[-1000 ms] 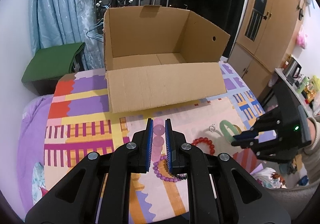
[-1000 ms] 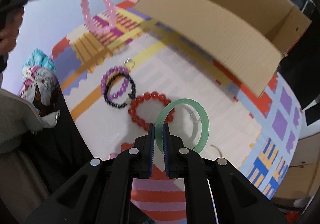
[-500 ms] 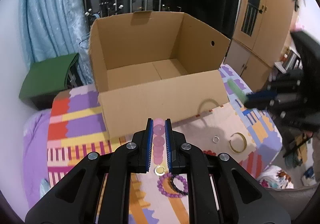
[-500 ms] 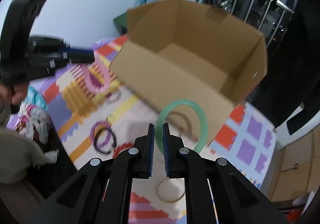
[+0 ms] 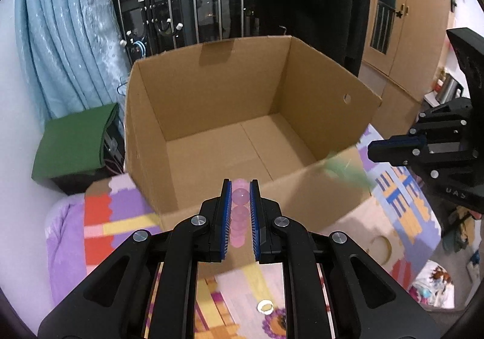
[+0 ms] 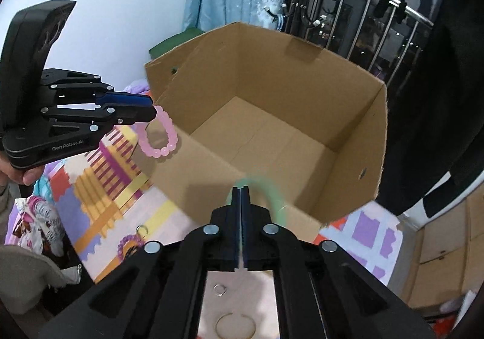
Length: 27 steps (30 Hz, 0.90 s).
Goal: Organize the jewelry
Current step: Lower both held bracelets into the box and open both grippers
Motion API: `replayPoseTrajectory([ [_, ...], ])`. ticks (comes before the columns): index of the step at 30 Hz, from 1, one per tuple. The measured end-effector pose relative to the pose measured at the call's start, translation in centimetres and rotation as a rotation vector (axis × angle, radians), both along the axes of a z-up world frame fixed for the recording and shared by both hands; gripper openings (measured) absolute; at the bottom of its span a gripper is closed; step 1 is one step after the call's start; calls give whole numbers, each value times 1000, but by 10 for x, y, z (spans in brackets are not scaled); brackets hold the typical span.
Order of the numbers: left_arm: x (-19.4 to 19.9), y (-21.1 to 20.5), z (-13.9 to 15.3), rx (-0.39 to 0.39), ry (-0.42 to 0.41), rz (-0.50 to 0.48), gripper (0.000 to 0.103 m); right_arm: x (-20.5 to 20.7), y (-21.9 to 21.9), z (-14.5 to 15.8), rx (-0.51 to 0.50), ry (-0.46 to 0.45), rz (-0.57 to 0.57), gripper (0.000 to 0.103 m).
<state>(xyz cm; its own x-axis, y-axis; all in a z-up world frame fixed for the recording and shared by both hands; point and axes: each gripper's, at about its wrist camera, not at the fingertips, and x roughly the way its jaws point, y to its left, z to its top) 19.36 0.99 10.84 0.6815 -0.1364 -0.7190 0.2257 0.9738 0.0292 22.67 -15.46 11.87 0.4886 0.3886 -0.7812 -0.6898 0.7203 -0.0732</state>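
Observation:
An open cardboard box (image 5: 230, 90) stands on a patterned cloth; it also shows in the right wrist view (image 6: 302, 90). My left gripper (image 5: 240, 187) is shut on a pink bead bracelet (image 5: 240, 196) at the box's near rim; the bracelet hangs from it in the right wrist view (image 6: 157, 136). My right gripper (image 6: 241, 189) is shut on a green bangle (image 6: 273, 196), blurred, over the box's near right rim. The bangle shows in the left wrist view (image 5: 345, 169) beside the right gripper (image 5: 375, 151).
On the cloth lie a purple bead bracelet (image 6: 130, 243), a gold open bangle (image 6: 235, 325), a small ring (image 6: 220, 289) and another ring (image 5: 265, 306). A green folded cloth (image 5: 75, 142) sits left of the box. A wooden cabinet (image 5: 402, 24) stands at the right.
Both grippers have risen and moved toward the box with their bracelets. The green bangle has swung to the box's near right rim and the pink bracelet to its near left rim.

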Motion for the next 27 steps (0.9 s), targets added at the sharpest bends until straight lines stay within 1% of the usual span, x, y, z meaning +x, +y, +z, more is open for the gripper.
replayPoseTrajectory([
  [2, 12, -1, 2, 7, 1, -4, 11, 10, 3, 0, -14, -15, -18, 1],
  [5, 39, 2, -1, 12, 33, 12, 11, 23, 5, -2, 2, 6, -31, 1],
  [7, 49, 6, -4, 9, 50, 26, 11, 26, 4, -3, 13, 16, -37, 1],
  [11, 47, 8, -6, 9, 47, 28, 11, 16, 1, -10, 9, 19, -12, 1],
  [13, 42, 9, -7, 5, 47, 27, 11, 11, -1, -14, 3, 23, 9, 3],
  [14, 41, 9, -6, -1, 46, 26, 11, 8, -2, -16, -1, 28, 18, 5],
  [16, 36, 11, -5, -5, 39, 32, 11, 2, -4, -28, -15, 90, 53, 13],
  [18, 30, 10, -3, -13, 35, 30, 11, -7, -2, -40, -40, 132, 92, 32],
  [21, 25, 10, -2, -14, 32, 22, 11, -15, 2, -63, -84, 195, 111, 34],
  [23, 22, 9, -1, -17, 30, 22, 11, -18, 7, -82, -117, 266, 130, 34],
  [27, 18, 7, 1, -16, 26, 15, 11, -23, 11, -118, -182, 387, 132, 34],
])
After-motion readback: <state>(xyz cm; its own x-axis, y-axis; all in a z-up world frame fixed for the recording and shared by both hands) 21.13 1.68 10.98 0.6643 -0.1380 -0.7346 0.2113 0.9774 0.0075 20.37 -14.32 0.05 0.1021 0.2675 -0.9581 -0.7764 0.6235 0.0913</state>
